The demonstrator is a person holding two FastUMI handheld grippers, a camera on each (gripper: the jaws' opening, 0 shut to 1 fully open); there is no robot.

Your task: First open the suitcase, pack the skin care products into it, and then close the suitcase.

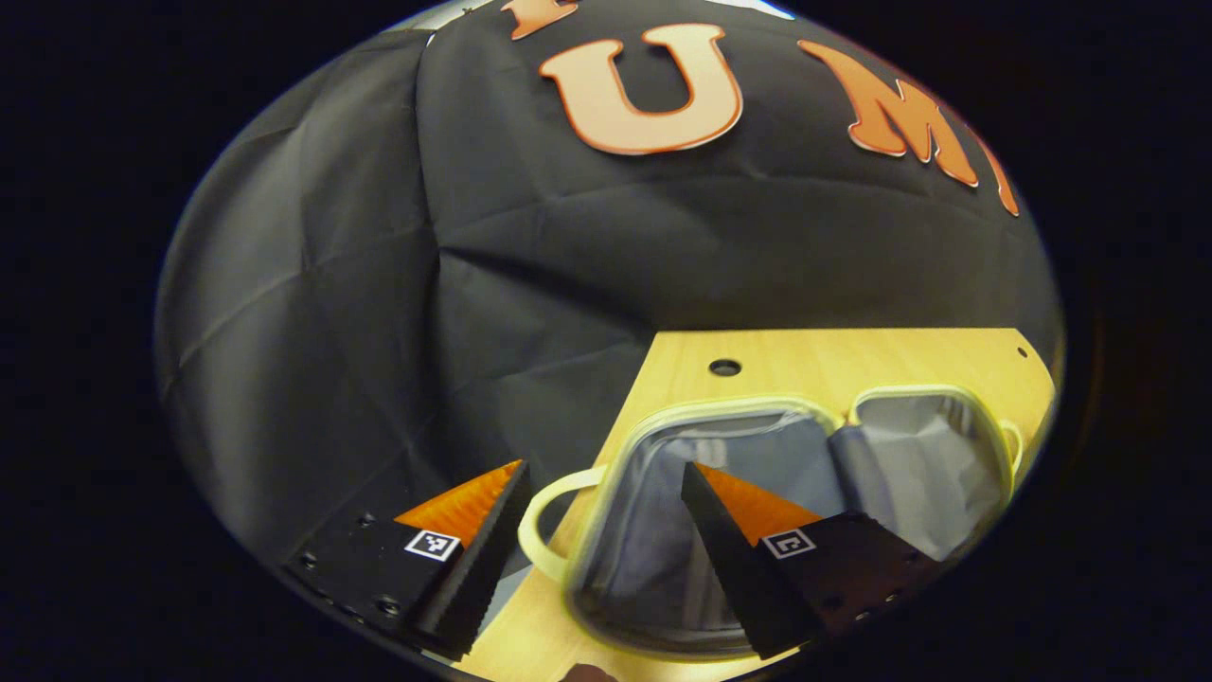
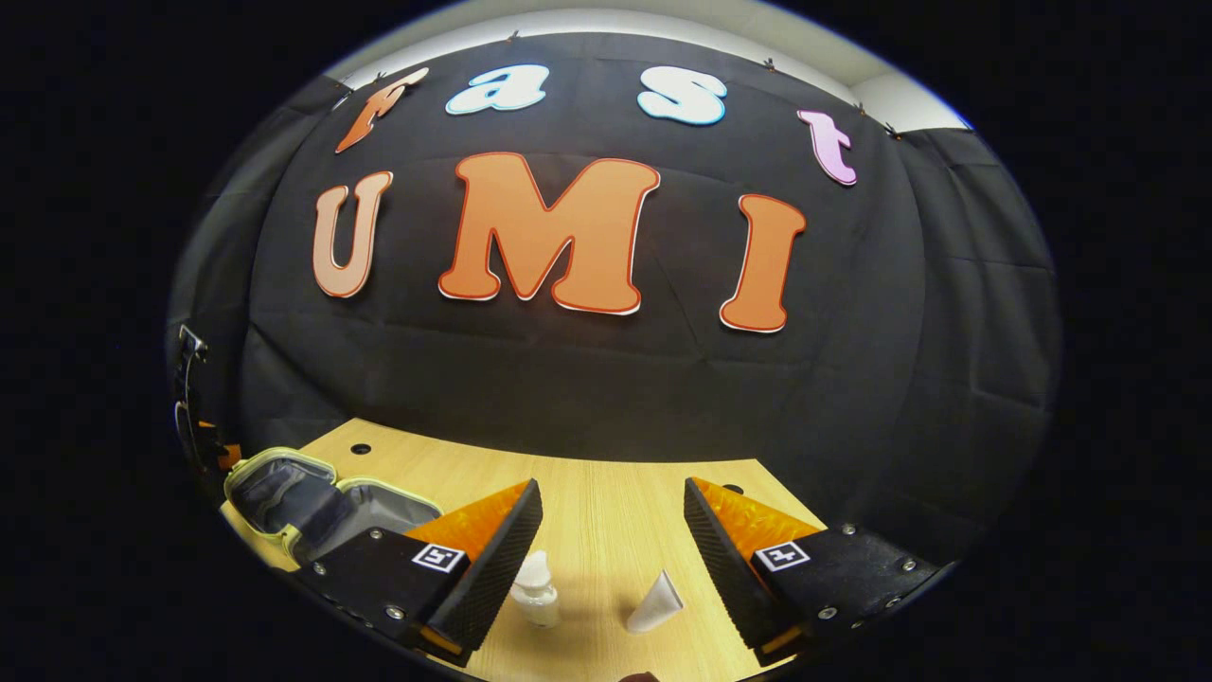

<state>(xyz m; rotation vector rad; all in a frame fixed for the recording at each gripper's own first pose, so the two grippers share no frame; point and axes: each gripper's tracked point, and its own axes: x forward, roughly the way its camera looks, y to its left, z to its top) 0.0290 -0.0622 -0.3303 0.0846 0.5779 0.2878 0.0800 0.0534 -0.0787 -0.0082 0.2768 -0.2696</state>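
Left gripper [image 1: 606,483]: jaws spread wide, nothing between them, held above the near half of the suitcase [image 1: 757,493]. The suitcase lies fully open on the wooden table [image 1: 805,355], both grey-lined halves facing up, pale rim all round, a pale carry handle [image 1: 549,521] at its near end.

Right gripper [image 2: 611,502]: jaws spread wide, holding nothing, poised over the table. Beyond the fingertips stand a small white bottle [image 2: 535,592] and a small white tube [image 2: 655,603], near each other but apart. The open suitcase lies well to the left in the right gripper view.
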